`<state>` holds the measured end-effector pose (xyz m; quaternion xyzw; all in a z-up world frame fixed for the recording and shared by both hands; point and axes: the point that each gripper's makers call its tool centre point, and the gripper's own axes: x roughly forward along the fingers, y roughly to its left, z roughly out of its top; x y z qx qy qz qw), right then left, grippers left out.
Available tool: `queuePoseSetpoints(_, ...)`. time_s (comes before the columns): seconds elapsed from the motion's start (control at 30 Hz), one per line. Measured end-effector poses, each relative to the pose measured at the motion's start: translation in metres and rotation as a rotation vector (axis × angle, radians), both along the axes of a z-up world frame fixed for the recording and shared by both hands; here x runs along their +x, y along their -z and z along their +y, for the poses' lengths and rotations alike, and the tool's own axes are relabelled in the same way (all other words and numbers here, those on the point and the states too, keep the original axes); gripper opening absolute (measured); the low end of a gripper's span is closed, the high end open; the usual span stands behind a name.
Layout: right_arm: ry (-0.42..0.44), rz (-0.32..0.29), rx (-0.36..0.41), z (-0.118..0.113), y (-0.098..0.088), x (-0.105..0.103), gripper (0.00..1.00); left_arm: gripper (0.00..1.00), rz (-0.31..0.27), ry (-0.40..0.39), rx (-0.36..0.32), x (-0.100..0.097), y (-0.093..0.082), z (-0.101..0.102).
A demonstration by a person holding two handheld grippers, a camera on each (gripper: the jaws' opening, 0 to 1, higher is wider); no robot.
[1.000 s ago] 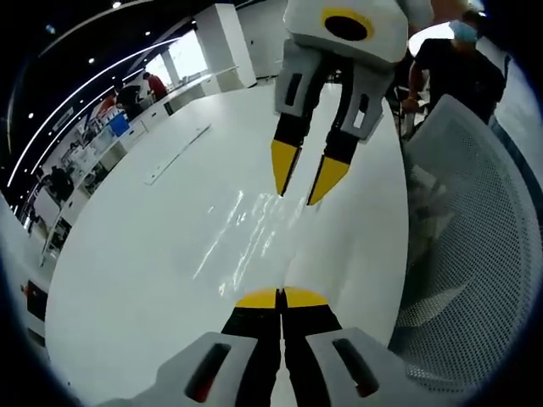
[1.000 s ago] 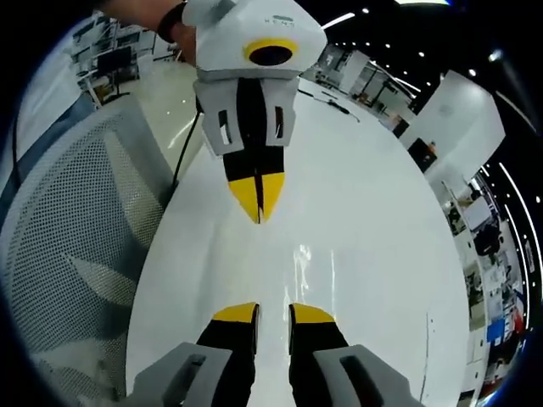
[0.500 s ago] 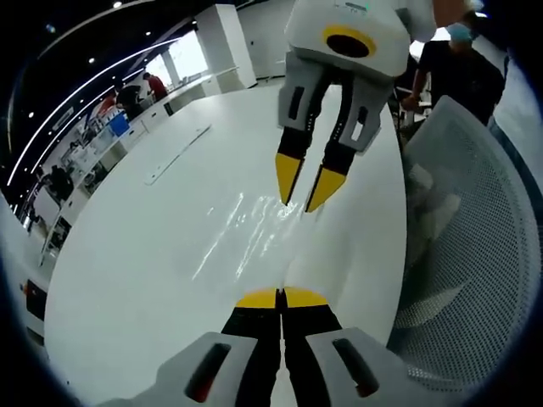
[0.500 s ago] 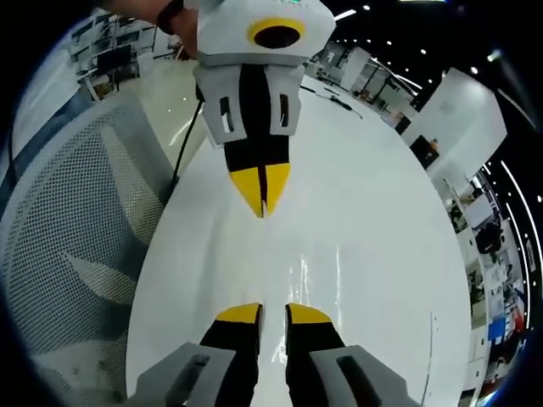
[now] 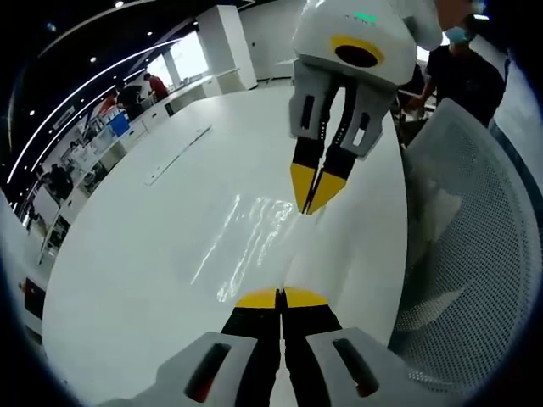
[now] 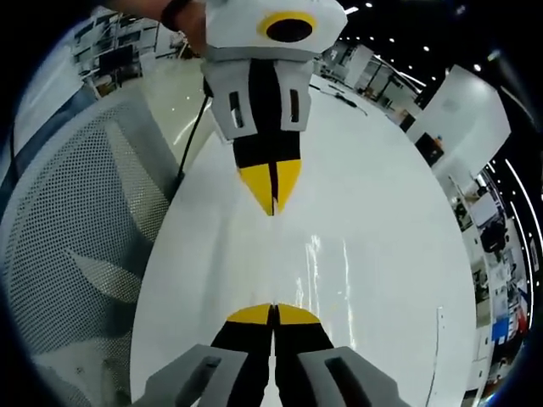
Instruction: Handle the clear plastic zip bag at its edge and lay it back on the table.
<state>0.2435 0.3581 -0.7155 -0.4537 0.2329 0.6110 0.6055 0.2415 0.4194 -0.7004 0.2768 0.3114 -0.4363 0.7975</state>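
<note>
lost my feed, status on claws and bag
Left claw shut on bag edge. Right claw shut on opposite edge. Bag stretched over table. Nothing in the way.

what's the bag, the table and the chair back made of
Zip bag: thin clear glossy plastic film, judging by streaky glare and see-through look. Table: smooth white top, probably laminate, faintly reflective. Chair back: pale perforated mesh, holes visible.

no readable text, no labels, brands, numbers or signs legible in either view, any markings too small or blurred to make out
</note>
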Motion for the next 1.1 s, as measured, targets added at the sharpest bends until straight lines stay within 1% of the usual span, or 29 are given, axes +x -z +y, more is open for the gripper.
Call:
queuePoseSetpoints(0.23, 0.005, 0.002, 0.004, 0.0, -0.003, 0.0, 0.0, 0.0, -0.009, -0.005, -0.003, 0.002, -0.002, 0.0)
queuePoseSetpoints(0.3, 0.005, 0.002, 0.002, 0.0, -0.003, 0.0, 0.0, 0.0, -0.02, 0.002, 0.003, 0.003, -0.002, 0.001)
queuePoseSetpoints(0.6, 0.016, 0.001, 0.008, 0.001, -0.006, 0.001, 0.0, 0.0, -0.044, -0.013, -0.001, 0.007, -0.003, 0.003)
queuePoseSetpoints(0.8, 0.033, 0.014, 0.013, 0.002, -0.006, 0.002, 0.0, 0.0, -0.054, -0.02, 0.005, 0.008, -0.006, 0.004)
queuePoseSetpoints(0.93, 0.053, 0.02, 0.019, 0.002, -0.004, 0.007, 0.0, 0.03, -0.055, -0.021, 0.004, 0.006, -0.007, 0.003)
queuePoseSetpoints(1.0, 0.063, 0.022, 0.018, 0.001, -0.004, 0.006, 0.0, 0.04, -0.047, -0.024, 0.0, 0.003, -0.008, 0.003)
queuePoseSetpoints(1.1, 0.08, 0.025, 0.023, 0.001, -0.004, 0.011, 0.0, 0.08, -0.051, -0.021, 0.004, 0.001, -0.009, 0.002)
